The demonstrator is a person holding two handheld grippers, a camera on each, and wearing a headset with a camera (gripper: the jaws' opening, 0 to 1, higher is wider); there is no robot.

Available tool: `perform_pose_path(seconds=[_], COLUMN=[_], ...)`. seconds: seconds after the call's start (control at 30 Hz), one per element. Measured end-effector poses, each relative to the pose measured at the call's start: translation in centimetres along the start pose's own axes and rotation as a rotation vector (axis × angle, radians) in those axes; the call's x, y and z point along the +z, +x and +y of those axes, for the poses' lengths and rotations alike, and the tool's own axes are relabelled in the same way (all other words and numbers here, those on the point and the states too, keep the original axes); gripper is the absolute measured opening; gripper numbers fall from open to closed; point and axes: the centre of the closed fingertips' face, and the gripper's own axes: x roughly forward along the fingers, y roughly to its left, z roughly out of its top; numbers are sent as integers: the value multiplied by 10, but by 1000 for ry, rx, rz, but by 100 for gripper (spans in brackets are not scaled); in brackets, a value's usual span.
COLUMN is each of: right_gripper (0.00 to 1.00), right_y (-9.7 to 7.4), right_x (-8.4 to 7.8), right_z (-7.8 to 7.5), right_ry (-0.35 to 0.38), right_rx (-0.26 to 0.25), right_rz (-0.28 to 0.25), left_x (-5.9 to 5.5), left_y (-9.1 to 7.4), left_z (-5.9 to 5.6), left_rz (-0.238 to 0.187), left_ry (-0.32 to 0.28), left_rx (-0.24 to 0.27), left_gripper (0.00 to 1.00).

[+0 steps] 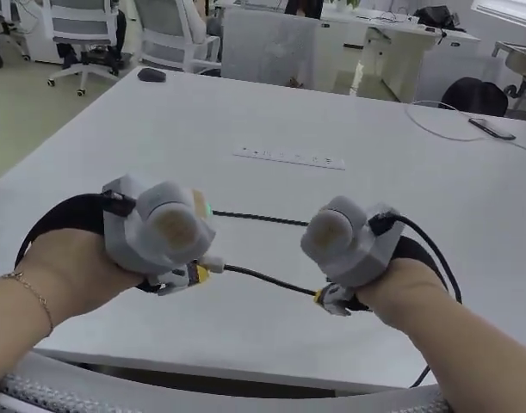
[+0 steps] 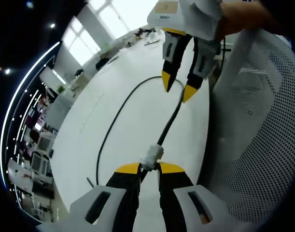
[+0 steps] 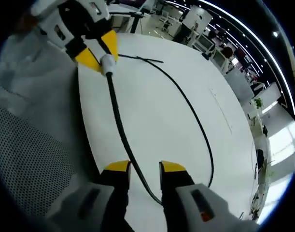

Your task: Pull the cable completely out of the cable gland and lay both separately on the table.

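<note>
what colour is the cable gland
White, clearest in the left gripper view, where the cable gland is held by the left gripper.

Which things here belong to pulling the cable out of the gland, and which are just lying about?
For the job: black cable; white cable gland, clamped in the left claw; right claw, open around the cable.
Lying about: power strip; computer mouse; phone; office chairs.
</note>
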Motion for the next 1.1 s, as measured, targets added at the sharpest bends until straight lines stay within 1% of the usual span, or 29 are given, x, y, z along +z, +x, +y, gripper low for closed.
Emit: perform_pose_path(seconds=[0.03,0.07,0.1,0.13,0.17,0.2,0.23,0.27,0.3,0.33,0.4,0.47,0.53,0.6,0.63,0.67,0.77,0.8,0.83,0.93,1.1], right_gripper=[24,23,22,21,20,19,18,15,10,5,5,5,5,5,5,5,5,5,5,5,5], right_y=[-2,-3,-5,-6,-6,-5,-5,-5,-5,-6,-6,-5,-3,-2,-1,0,1,1,0,-2,-1], right_x=[19,30,45,50,52,51,49,48,47,46,47,45,38,27,19,16,-9,-14,-19,-26,-39], right_z=[10,14,21,24,26,26,26,26,25,26,25,22,18,10,6,5,-8,-11,-13,-14,-14], right_ry=[-25,-28,-40,-62,-84,-83,-102,-111,-109,-107,-86,-75,-100,-82,-75,-73,-29,-17,21,88,103], right_rx=[26,43,69,76,81,75,71,71,74,88,85,74,53,19,6,2,-37,-49,-55,-55,-55], right_rz=[-67,-113,-171,-191,-197,-186,-183,-181,-179,-190,-200,-184,-152,-100,-64,-53,52,68,83,104,157], left_x=[0,0,0,0,1,2,2,3,3,3,4,4,1,0,0,0,1,1,2,1,1], left_y=[0,1,1,1,1,1,1,2,2,2,0,0,0,-1,-2,-2,-3,-3,-3,-3,-3], left_z=[-1,-3,-4,-5,-5,-6,-6,-7,-7,-7,-6,-5,-3,0,2,3,3,3,3,1,-3], left_rz=[0,1,1,1,-1,-3,-6,-6,-6,-7,-11,-13,-4,-1,-4,-5,-8,-8,-10,-9,-4], left_ry=[5,9,18,21,26,28,30,32,34,37,32,32,36,26,20,18,10,11,11,13,24], left_rx=[-4,-8,-11,-12,-15,-17,-19,-21,-22,-20,-18,-14,-6,3,9,10,15,15,13,9,-1], left_gripper=[14,14,14,14,14,14,14,14,14,14,14,14,14,14,14,14,14,14,14,14,14])
